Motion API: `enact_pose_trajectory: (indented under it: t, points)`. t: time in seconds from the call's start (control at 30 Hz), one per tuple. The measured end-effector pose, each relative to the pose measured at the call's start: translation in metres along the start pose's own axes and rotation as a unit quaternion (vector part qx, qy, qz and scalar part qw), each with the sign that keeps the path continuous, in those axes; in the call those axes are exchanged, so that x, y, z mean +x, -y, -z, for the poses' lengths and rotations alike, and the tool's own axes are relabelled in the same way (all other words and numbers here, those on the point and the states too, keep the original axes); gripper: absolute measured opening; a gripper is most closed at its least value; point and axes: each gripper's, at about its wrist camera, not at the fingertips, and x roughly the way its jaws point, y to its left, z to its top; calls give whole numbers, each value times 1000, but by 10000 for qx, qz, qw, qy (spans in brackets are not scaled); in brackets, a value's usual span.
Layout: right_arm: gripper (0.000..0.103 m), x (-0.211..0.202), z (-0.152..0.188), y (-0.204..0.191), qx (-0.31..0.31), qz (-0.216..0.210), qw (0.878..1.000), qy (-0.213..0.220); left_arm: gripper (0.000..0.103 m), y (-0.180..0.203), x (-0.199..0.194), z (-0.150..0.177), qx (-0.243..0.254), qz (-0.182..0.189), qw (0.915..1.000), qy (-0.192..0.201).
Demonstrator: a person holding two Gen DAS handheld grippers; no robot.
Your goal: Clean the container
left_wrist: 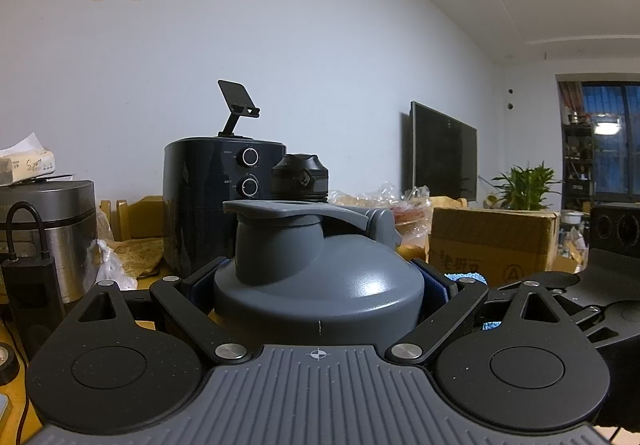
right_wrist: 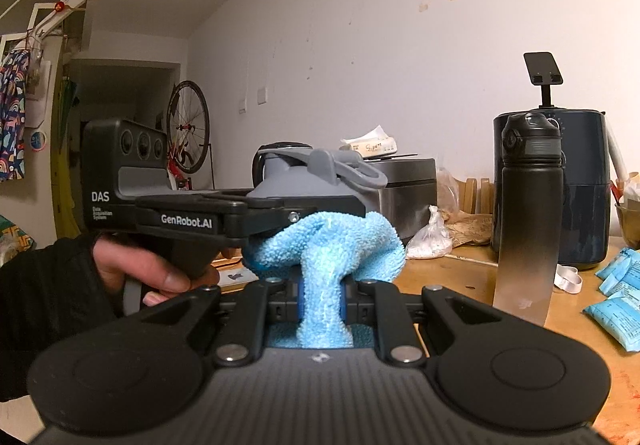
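The grey container, a jug with a flip-cap lid, fills the middle of the left wrist view. My left gripper is shut on it, one finger on each side below the lid. From the right wrist camera the same container shows behind the left gripper, which a person's hand holds. A fluffy light-blue cloth is pinched in my right gripper, which is shut on it. The cloth bunches up against the container's side, just under the left gripper's finger. A bit of the cloth peeks out by the right finger.
On the wooden table stand a tall black bottle, a dark air fryer and a steel rice cooker. Blue packets lie at the right. A cardboard box and a power bank flank the container.
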Motion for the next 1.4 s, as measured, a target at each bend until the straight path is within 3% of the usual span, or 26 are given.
enact_pose_trajectory:
  t: [1.4]
  points:
    - [10,-52,24,12,141,194,9997,34,95,0,-1,2,-13,-19,10000,18]
